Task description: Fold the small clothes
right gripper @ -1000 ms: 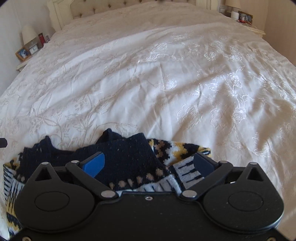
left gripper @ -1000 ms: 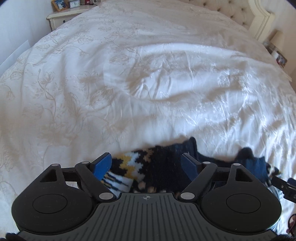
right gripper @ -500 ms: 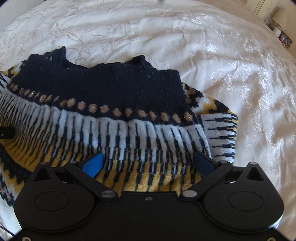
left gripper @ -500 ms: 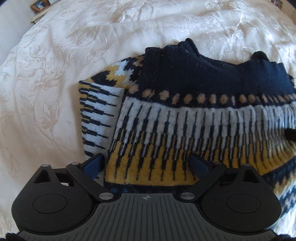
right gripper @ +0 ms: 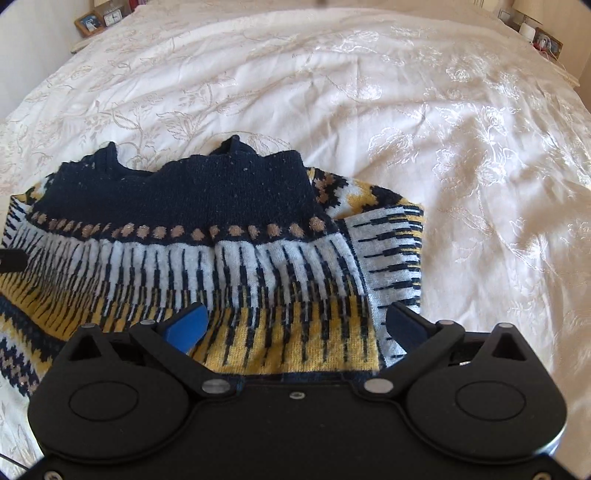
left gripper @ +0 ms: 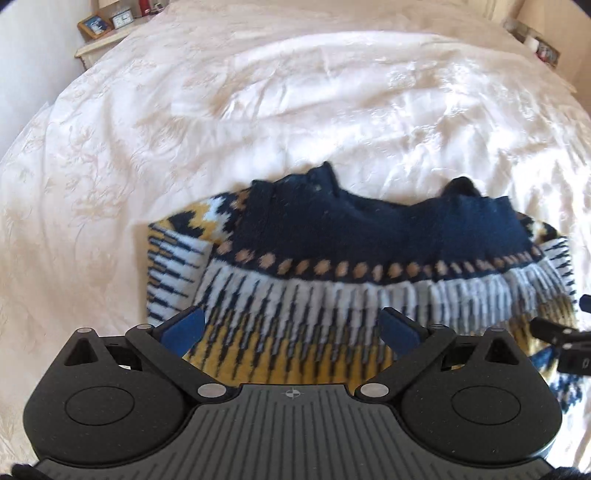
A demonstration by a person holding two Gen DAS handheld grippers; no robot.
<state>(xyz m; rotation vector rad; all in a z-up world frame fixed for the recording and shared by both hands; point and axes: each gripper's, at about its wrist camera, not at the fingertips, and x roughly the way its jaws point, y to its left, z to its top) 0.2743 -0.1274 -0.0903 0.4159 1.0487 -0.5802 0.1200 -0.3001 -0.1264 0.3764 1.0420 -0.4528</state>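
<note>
A small knit sweater (left gripper: 332,258) in navy, white and yellow lies on the white bedspread, navy band toward the far side; it also shows in the right wrist view (right gripper: 207,236). My left gripper (left gripper: 291,328) is open, hovering over the sweater's near yellow part at its left end, holding nothing. My right gripper (right gripper: 295,325) is open over the near yellow part at the right end, by the folded-in sleeve (right gripper: 391,254). The right gripper's tip (left gripper: 561,336) shows at the left view's right edge.
The white embroidered bedspread (right gripper: 443,129) spreads all around the sweater. A nightstand with a picture frame (left gripper: 94,26) and clock stands at the far left. Another nightstand with small items (right gripper: 543,37) is at the far right.
Both grippers rose and tilted down over the sweater, then pulled back a little. The sweater, first bunched near the fingers, now lies spread flat. Both jaws stayed open.
</note>
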